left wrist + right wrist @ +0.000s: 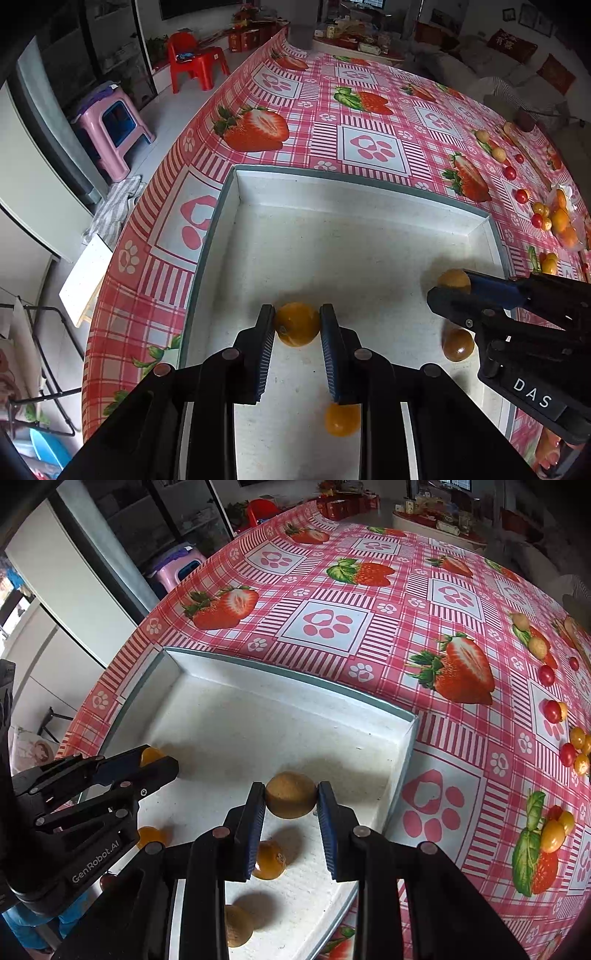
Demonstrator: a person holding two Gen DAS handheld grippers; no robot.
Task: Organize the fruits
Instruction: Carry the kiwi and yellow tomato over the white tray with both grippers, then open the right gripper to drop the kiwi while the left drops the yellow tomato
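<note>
My left gripper is shut on a small orange fruit and holds it over the white tray. My right gripper is shut on a tan round fruit, also over the tray. In the left wrist view the right gripper reaches in from the right with its fruit partly hidden. In the right wrist view the left gripper reaches in from the left. Other fruits lie in the tray: an orange one, a brownish one, an orange one and a tan one.
The tray sits on a table with a pink strawberry-print cloth. Loose cherry tomatoes and yellow fruits lie on the cloth at the right, with more in the left wrist view. A pink stool and red chairs stand beyond the table's left edge.
</note>
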